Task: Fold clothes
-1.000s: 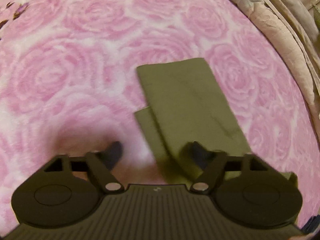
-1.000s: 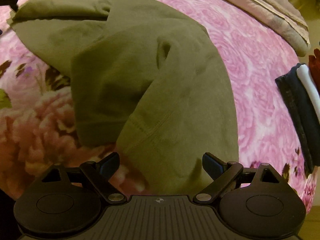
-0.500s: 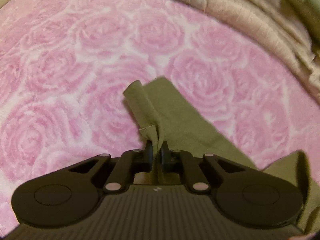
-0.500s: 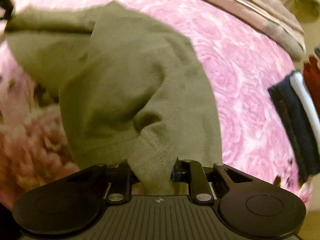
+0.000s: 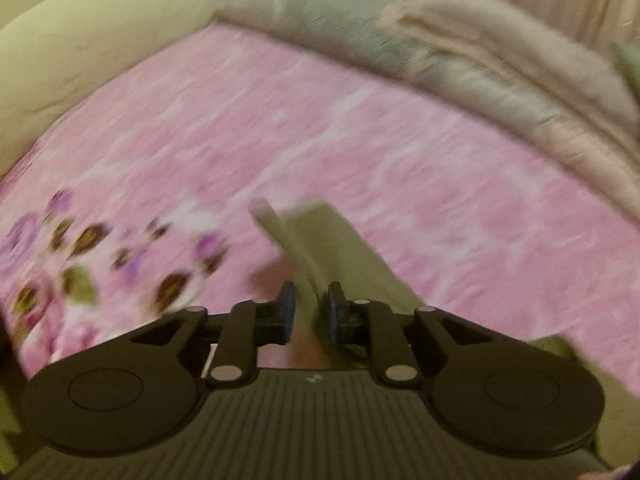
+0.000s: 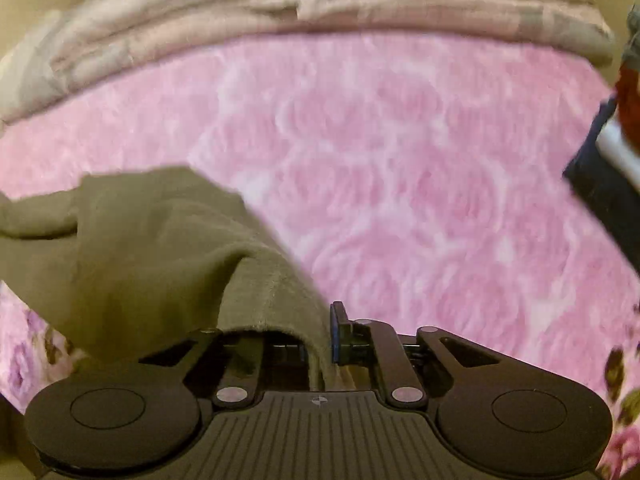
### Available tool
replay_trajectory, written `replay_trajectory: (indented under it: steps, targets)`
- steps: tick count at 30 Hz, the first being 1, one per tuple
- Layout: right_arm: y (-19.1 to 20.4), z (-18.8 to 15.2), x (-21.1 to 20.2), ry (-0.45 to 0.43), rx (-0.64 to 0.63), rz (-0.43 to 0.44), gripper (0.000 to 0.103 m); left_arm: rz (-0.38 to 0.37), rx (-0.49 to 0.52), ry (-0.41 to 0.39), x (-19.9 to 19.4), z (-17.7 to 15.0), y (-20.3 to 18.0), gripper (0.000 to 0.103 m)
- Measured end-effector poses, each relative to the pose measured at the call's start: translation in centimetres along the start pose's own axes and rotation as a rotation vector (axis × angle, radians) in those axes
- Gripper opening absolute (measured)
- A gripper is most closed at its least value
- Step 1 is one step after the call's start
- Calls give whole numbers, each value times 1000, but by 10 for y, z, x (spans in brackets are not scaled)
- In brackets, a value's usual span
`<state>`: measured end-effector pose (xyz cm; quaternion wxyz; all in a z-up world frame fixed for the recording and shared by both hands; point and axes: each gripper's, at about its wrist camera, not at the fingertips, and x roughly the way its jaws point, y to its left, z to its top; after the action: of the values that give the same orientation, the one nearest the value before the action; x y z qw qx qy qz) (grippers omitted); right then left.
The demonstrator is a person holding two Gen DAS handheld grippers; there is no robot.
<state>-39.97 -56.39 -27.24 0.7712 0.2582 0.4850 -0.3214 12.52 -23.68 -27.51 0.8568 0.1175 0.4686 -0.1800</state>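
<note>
An olive-green garment (image 6: 152, 240) lies on a pink rose-patterned bedspread (image 6: 400, 184). In the right wrist view its thick hemmed edge runs down between the fingers of my right gripper (image 6: 320, 336), which is shut on it; the cloth drapes over and hides the left finger. In the left wrist view, blurred by motion, a narrow end of the olive garment (image 5: 304, 248) stands up between the blue pads (image 5: 287, 304) of my left gripper (image 5: 310, 308), which is shut on it. More of the garment trails off to the lower right.
A beige and grey quilt (image 5: 480, 64) is bunched along the far side of the bed (image 6: 240, 20). A stack of folded dark blue, white and red clothes (image 6: 604, 160) sits at the right edge. A floral patch (image 5: 80, 264) of the bedspread lies at the left.
Both grippers went from open over the garment to shut on its edges, then lifted and tilted up, so the quilt at the far side has come into view.
</note>
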Motion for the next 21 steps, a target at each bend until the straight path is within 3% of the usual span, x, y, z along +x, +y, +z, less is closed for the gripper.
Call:
replay_trajectory:
  steps: [1,2,3,8,9,11,13,15,17,19,21]
  targets:
    - [2,-1,7,24,9,-6,69,4,10,14,0,-6,4,17]
    - [6,-6,6,27,5,-12,83,5,18,26,0,-12,7,21]
    - [9,-11,5,30,0,-17,86,-5,19,27,-4,-19,8,25]
    - [23,-38,-4,84,-15,11,84,-106,-69,100,-14,-49,22,26]
    - [30,-44,-4,100,-39,33,77,-125,-92,112,-16,-53,22,26]
    - [45,-55,-2,135,-88,78,72,-164,-106,139,-18,-62,19,26]
    - [60,-67,0,171,-138,123,53,-202,-119,166,-19,-71,16,26]
    - [58,-72,16,187,-11,190,53,-235,-119,191,-17,-78,9,26]
    - [42,-76,34,166,219,217,53,-264,-130,202,-14,-83,5,26]
    - [16,-88,47,135,531,260,53,-289,-147,214,-11,-86,3,26]
    - [9,-91,46,118,619,290,53,-301,-163,224,-7,-88,2,26]
